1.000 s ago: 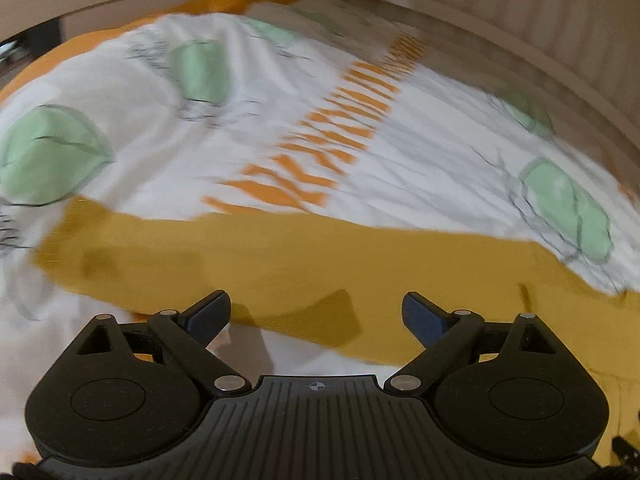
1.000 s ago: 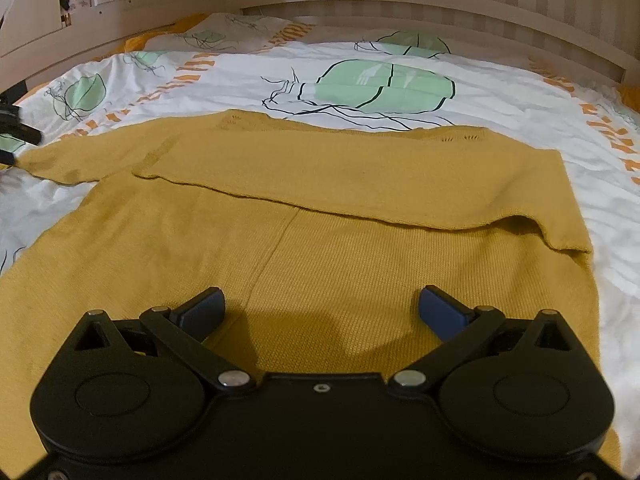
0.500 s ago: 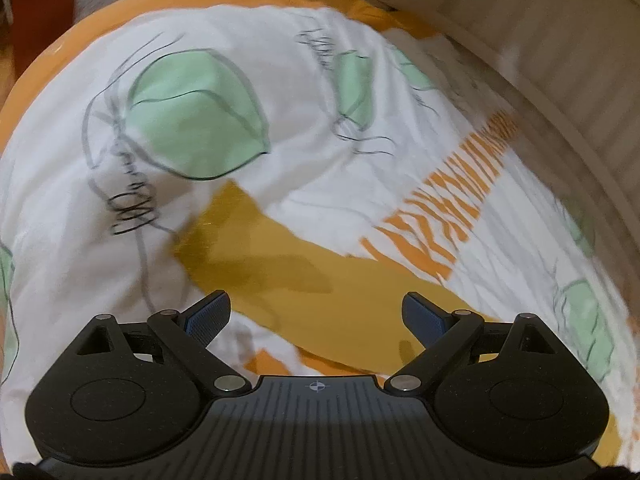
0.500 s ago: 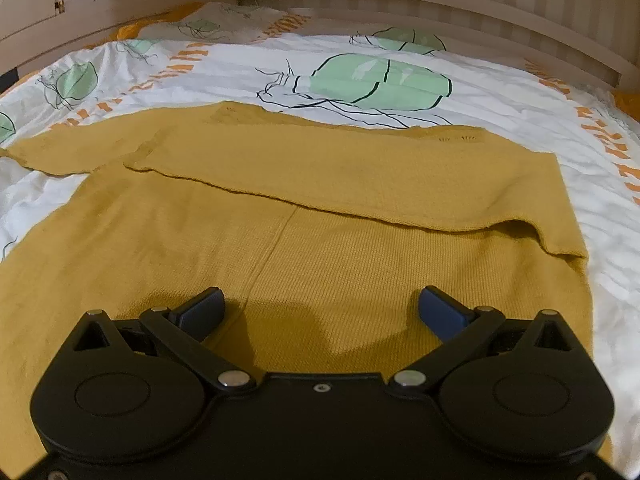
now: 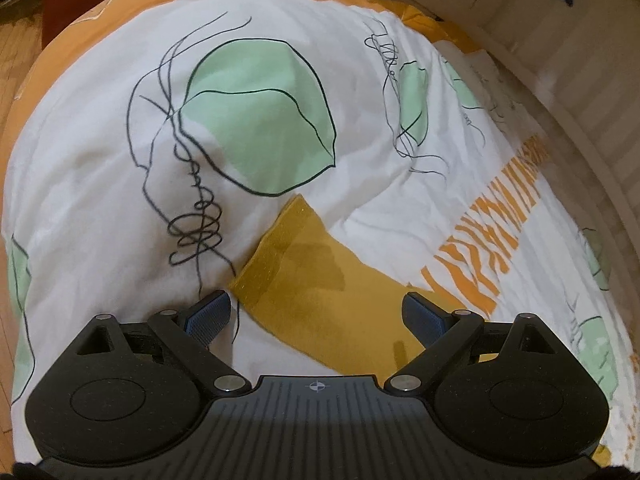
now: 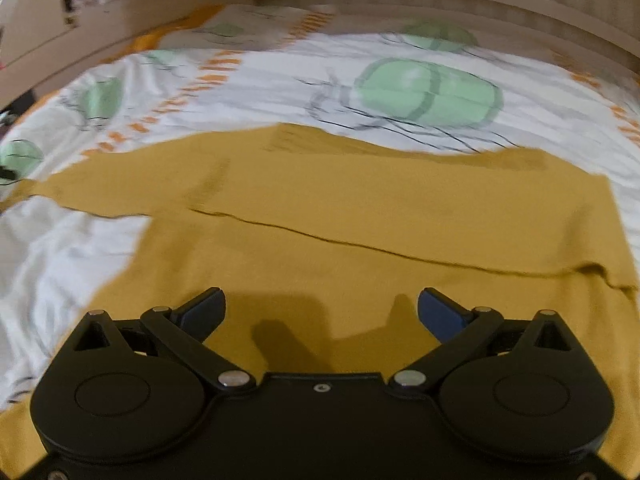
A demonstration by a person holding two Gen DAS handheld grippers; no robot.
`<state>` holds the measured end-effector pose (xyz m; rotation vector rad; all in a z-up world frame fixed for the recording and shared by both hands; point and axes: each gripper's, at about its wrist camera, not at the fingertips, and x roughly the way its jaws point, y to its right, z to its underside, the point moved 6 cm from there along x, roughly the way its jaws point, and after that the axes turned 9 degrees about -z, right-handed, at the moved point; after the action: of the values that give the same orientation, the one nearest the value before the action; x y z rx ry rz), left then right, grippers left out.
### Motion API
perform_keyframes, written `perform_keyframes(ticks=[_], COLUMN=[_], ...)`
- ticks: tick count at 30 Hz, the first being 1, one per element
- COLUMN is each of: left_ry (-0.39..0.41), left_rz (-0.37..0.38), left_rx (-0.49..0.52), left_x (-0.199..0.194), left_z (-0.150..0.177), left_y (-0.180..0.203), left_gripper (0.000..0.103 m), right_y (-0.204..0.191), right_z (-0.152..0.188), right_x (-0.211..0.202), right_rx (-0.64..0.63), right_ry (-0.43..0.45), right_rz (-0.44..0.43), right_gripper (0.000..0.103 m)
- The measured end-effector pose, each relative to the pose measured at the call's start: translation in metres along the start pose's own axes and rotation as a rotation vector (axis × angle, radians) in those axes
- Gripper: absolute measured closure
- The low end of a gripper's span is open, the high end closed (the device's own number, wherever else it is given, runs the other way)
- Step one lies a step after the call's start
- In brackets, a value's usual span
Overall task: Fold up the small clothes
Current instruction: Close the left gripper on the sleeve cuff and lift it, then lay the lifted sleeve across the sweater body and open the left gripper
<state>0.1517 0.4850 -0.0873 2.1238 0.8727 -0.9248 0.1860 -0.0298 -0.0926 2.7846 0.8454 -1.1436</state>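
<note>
**Hovering over a mustard sweater on the bed**

Hanging low in the left wrist view, the left gripper (image 5: 316, 312) has its jaws spread wide with nothing between them. Just beyond its blue pads (image 5: 210, 314) lies the cuff end of the sweater sleeve (image 5: 304, 268), flat on the duvet (image 5: 100, 184); the fabric runs back under the gripper toward the right pad. Past the cuff the duvet shows a green leaf print (image 5: 260, 120) with black scribbled lines, and an orange striped band (image 5: 492, 240) runs off toward the bed's far right edge. The orange sheet (image 5: 60, 52) rims the far left edge of the bed.

The right gripper (image 6: 320, 312) is likewise spread apart and empty, its shadow falling on the sweater (image 6: 360, 220) directly beneath it. The garment lies spread across the near part of the bed, with a folded-over layer whose edge crosses it as a dark line from left to right. Its other sleeve (image 6: 80, 188) reaches out toward the left edge. Beyond the sweater the duvet continues to the bed frame (image 6: 440, 4) at the far edge; this view is blurred.
</note>
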Motion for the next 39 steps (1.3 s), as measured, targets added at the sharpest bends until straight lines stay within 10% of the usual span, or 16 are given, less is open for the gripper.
perform_keyframes(ticks=[7,13,28,39], left_ry=[-0.013,-0.008,0.159,0.122], left_rz=[0.016,0.009,0.281,0.535], left_rx=[0.032,0.04,0.283,0.434], left_x=[0.016,0.018,-0.108,-0.154], left_z=[-0.001,-0.007,-0.017,0.07], left_y=[0.007,0.005,0.154,0.319], left_gripper=[0.015,0.095,0.096,0.096], right_y=[-0.038,-0.05,-0.031,0.016], right_z=[-0.009,-0.008,0.002,0.01], right_x=[0.005,0.006,-0.013,-0.053], right_rx=[-0.049,-0.071,0.028,0.129], right_ry=[-0.007,-0.015,0.005,0.064], right_rz=[-0.098,-0.123,-0.133,-0.085], right_gripper=[0.001,0.001,0.001,0.001])
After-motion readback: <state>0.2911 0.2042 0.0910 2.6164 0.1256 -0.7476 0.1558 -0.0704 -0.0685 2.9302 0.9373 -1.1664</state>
